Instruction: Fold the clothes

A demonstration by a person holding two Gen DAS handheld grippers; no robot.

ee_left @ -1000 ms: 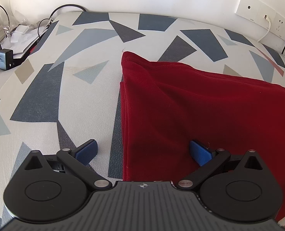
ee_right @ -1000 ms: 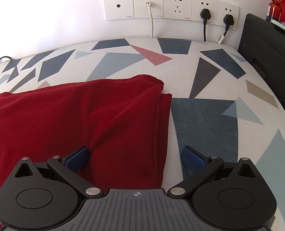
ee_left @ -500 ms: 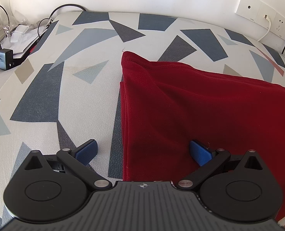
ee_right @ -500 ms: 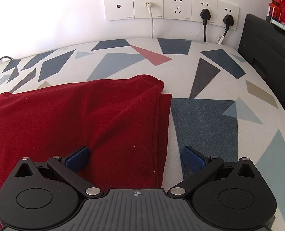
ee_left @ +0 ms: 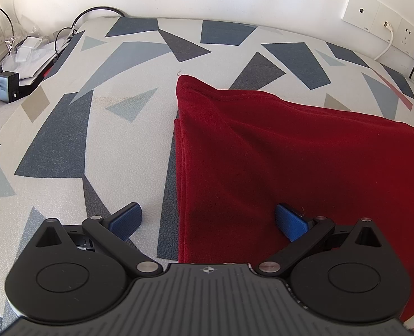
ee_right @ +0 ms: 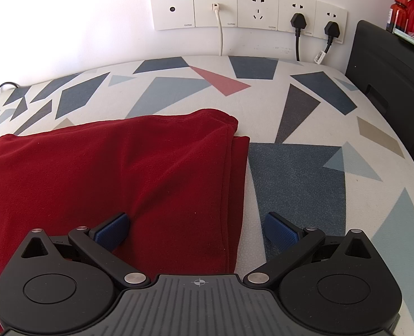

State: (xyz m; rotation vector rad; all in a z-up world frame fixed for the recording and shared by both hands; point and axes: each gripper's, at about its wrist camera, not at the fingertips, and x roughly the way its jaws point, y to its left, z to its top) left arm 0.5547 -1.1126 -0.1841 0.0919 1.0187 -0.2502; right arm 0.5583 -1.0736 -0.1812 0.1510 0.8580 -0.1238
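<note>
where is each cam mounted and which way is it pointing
Left wrist: on the left gripper, looking forward over the red garment's left edge; both blue fingers show, spread open.
Right wrist: on the right gripper, facing the garment's right edge and the wall sockets; fingers open.
Shared: the garment, patterned cover, sockets.

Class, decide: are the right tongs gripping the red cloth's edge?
Apart. The right wrist view shows the right tongs wide open, pads straddling the red cloth edge without pinching it.
</note>
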